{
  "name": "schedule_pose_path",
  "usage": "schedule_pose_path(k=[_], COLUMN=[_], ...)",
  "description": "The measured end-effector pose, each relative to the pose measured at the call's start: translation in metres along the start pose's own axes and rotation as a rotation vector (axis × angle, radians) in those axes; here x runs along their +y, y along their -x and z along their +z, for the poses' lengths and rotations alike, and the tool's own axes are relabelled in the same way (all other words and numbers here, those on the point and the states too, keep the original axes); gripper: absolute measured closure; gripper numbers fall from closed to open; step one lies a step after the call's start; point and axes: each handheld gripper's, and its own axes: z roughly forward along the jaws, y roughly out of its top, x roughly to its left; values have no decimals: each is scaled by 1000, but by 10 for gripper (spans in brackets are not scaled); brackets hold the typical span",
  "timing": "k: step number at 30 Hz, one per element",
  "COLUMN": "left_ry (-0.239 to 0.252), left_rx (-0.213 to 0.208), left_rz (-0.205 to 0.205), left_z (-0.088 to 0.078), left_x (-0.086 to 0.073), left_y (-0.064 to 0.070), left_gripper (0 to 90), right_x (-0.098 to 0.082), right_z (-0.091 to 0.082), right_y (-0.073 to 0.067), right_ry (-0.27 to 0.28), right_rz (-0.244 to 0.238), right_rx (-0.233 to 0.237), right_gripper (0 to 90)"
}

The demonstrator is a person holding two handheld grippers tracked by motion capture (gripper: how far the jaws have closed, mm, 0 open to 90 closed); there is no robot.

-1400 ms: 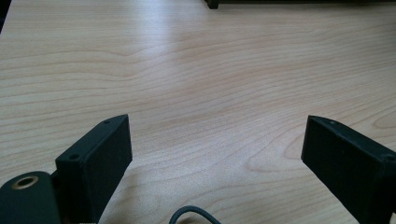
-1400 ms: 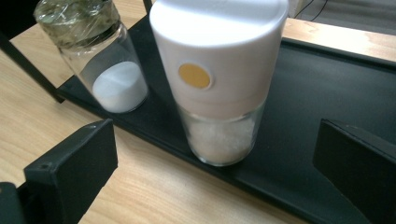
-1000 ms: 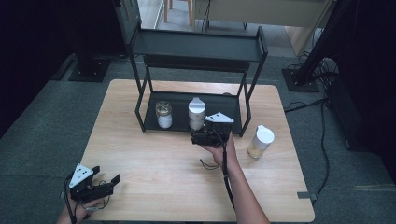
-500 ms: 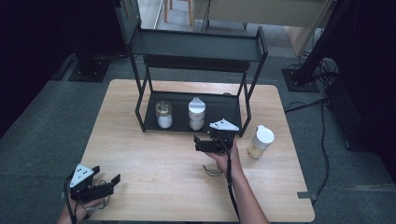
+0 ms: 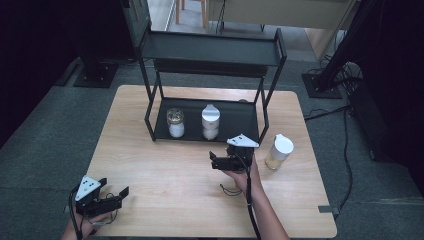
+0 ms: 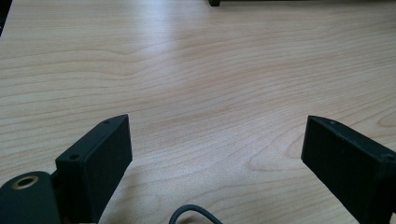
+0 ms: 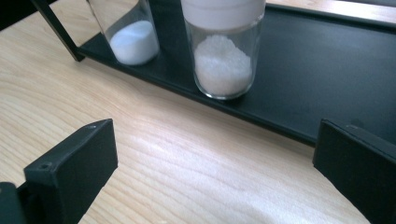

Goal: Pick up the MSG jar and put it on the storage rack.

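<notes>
Both the left gripper (image 5: 111, 199) and right gripper (image 5: 223, 162) have jaws spread wide and empty, and the white-capped jar (image 7: 223, 51) on the black rack (image 5: 240, 120), just ahead, could tip if bumped

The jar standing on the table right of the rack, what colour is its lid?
White lid; high view.

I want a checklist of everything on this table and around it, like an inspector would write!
Surface: light wooden table, bare in front.
Job's things: black two-level rack; on its bottom shelf a jar with no lid and a white-capped jar, both holding white grains; a third capped jar stands on the table right of the rack.
Clutter: nothing seen.
Grippers: left gripper open, near the front left corner; right gripper open, empty, facing the rack.
Cables: one trails from each gripper; more lie on the floor at right.
Surroundings: grey carpet, dark stands.
</notes>
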Motion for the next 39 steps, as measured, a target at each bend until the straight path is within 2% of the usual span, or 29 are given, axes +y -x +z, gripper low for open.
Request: schedule_pose_path(k=[10,18,24,28,39], left_ry=[-2,-2,-2,-3,-3], left_rx=[4,6,8,9,12], left_rz=[0,-1,0,-1,-1], left_z=[0,0,0,0,0], left_x=[0,0,0,0,0], left_y=[0,0,0,0,1], left_gripper=[88,88,88,88,88], right_x=[-14,-22,-30,-34,-49], right_z=[-9,-16,-20,-24,-35], right_y=[3,8,9,14,23], right_ry=[21,30,29,35,36], right_rz=[10,12,-1,15,8], right_rx=[-5,-28,-27,-23,-26], right_gripper=[0,0,0,0,0])
